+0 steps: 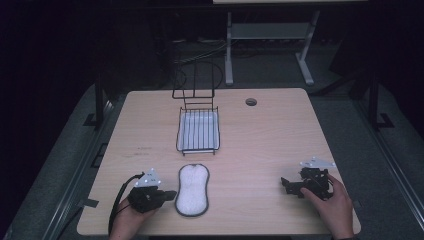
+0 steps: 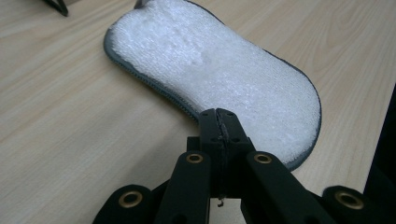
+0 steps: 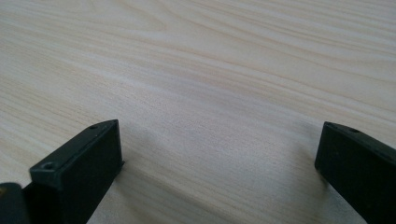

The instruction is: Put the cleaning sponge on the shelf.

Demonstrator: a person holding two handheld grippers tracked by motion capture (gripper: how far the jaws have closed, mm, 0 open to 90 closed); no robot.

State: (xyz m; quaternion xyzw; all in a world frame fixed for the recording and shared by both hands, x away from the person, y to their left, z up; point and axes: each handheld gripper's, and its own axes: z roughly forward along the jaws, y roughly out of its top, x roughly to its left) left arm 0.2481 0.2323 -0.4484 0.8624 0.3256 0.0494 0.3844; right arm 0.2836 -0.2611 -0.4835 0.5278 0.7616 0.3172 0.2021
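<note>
Sponge pad flat on worktop, tongs either side

Sponge pad (image 1: 192, 189) lying flat near the front edge, just this side of wire rack (image 1: 198, 130). Left tongs (image 1: 171, 194) pinched together, empty, tips right at the pad's left rim. Right tongs (image 1: 285, 183) spread wide, hovering low over bare worktop (image 1: 265, 140), well off to the right.

We see the white, grey-edged sponge pad (image 1: 191, 189) lying flat near the table's front edge, lengthwise.
</note>
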